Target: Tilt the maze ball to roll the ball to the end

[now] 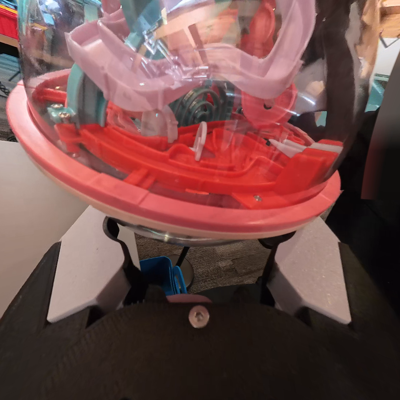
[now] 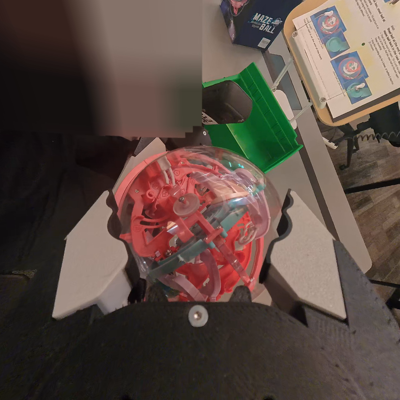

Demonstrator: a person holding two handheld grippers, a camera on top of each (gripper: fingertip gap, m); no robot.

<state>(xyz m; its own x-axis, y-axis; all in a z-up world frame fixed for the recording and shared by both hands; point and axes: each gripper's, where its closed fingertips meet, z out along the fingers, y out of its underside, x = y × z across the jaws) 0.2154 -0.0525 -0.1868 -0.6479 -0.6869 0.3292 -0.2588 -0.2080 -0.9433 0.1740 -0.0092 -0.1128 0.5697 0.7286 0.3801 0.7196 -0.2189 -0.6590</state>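
The maze ball point(image 2: 192, 225) is a clear sphere with red, pink, lilac and teal tracks inside and a pink ring around its middle. My right gripper point(image 2: 198, 216) is shut on it, with both black pads point(image 2: 112, 218) pressed against its sides. In the left wrist view the maze ball point(image 1: 173, 129) fills the upper frame, and its pink ring point(image 1: 194, 207) tilts down to the right. My left gripper point(image 1: 192, 236) is shut on the sphere's clear lower half. One of its white fingers point(image 2: 147, 151) shows behind the ball in the right wrist view. I cannot make out the small ball inside.
A green bin point(image 2: 259, 129) lies on the grey table point(image 2: 313, 194) beyond the ball, with a dark blue box point(image 2: 255, 23) farther back. A board with an instruction sheet point(image 2: 346, 60) stands to the right. A blue object point(image 1: 162, 275) lies on the carpet below.
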